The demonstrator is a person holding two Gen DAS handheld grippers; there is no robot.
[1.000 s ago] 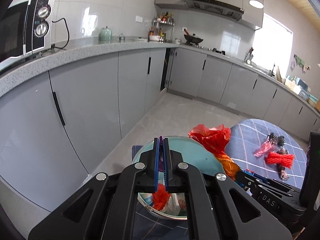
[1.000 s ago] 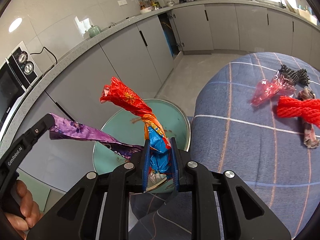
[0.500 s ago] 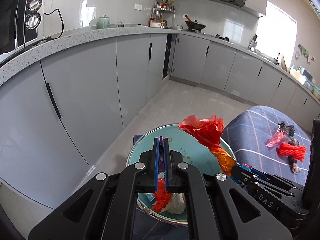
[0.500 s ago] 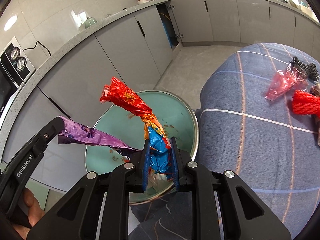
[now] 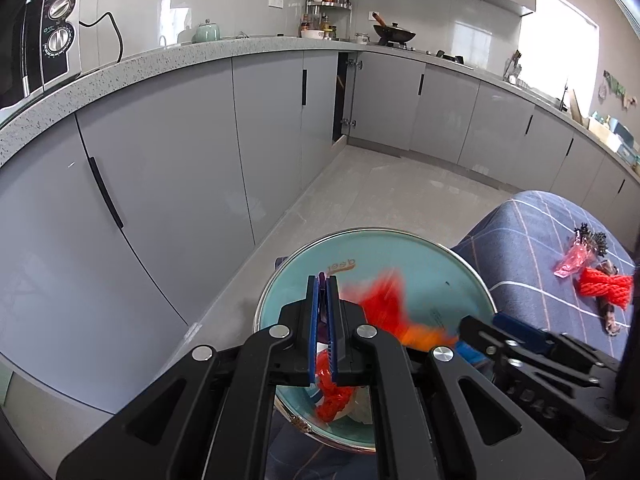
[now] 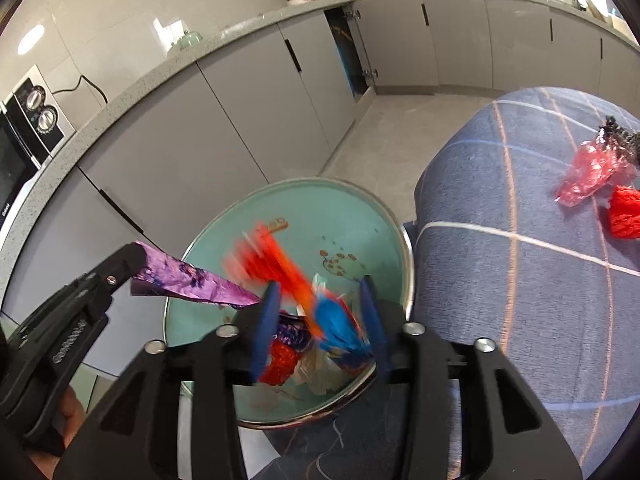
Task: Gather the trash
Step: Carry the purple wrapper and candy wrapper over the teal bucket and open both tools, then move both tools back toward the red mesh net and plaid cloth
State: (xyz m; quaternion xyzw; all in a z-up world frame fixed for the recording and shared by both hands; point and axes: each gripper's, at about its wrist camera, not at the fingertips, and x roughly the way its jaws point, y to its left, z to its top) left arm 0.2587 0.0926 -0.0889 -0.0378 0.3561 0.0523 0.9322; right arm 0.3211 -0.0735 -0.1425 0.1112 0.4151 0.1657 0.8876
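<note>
Teal and steel-rimmed, the trash bin (image 6: 352, 220) is standing on the floor just beside the blue checked bench (image 6: 520, 280), with both grippers hanging over its mouth. The right gripper (image 6: 320, 316) is opening its fingers, and the twisted red, orange and blue wrapper (image 6: 296, 280) is sitting blurred between them, no longer pressed by the pads, over the litter already lying in the bin. The left gripper (image 5: 323, 320) is clenching its fingers on a crinkled purple foil wrapper (image 6: 188, 280), which is stretching from its tips across the bin's rim. Farther along the bench, well apart from the bin, a pink plastic wrapper (image 6: 588, 178) and a red mesh bundle (image 6: 624, 216) are lying close together.
</note>
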